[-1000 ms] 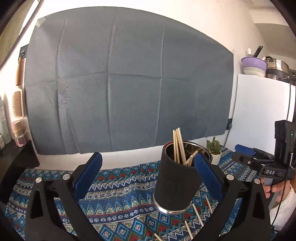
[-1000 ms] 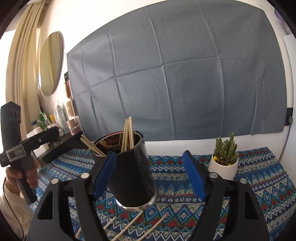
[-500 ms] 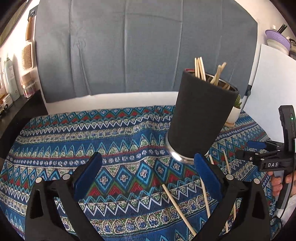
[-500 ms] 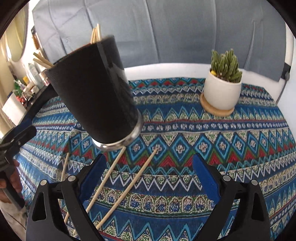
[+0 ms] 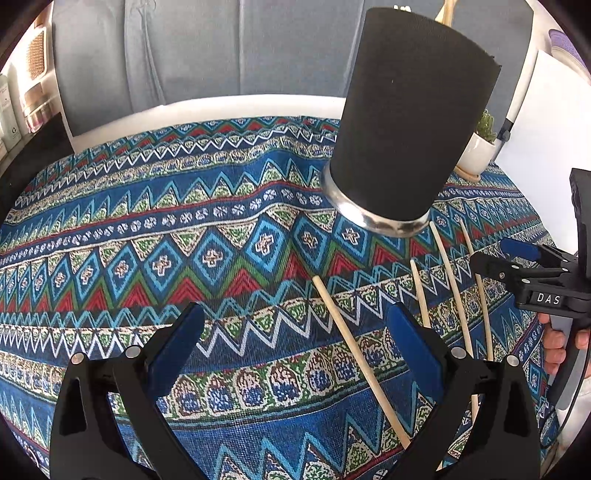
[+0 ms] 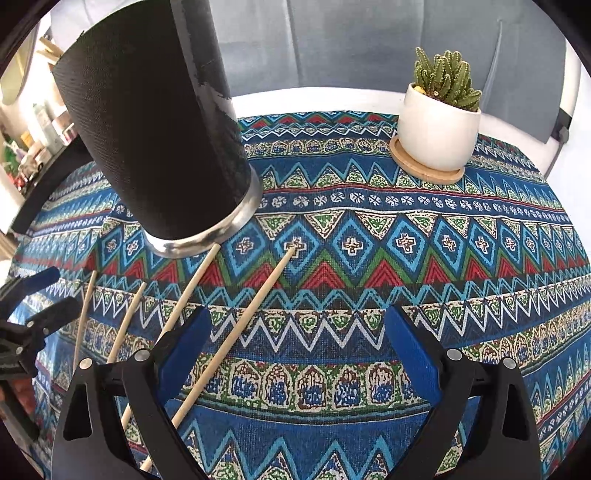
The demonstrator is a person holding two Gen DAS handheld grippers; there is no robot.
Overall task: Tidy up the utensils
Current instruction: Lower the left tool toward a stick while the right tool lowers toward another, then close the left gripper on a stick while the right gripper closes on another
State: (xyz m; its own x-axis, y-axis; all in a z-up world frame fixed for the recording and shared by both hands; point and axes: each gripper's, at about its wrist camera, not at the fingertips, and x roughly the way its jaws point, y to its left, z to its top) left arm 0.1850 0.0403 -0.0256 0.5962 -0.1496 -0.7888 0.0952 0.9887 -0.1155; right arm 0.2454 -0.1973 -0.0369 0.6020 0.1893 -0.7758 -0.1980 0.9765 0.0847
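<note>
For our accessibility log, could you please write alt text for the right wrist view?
An open right gripper with blue-padded fingers hangs over four loose wooden chopsticks on a blue patterned tablecloth. A tall black cylindrical holder stands ahead to the left, and a cactus in a white pot at the back right.

A tall black cylindrical holder (image 5: 410, 122) with a bare metal band at its base stands upright on the patterned cloth, toward the far middle of the table. A few pale wooden sticks poke above its rim (image 5: 445, 11), mostly cut off by the frame edge. Four more chopsticks (image 6: 236, 332) lie loose on the cloth near the holder's base, fanned out toward the near edge. One (image 6: 192, 284) has its far tip touching or just beside the metal band; the others lie apart, roughly parallel.
</note>
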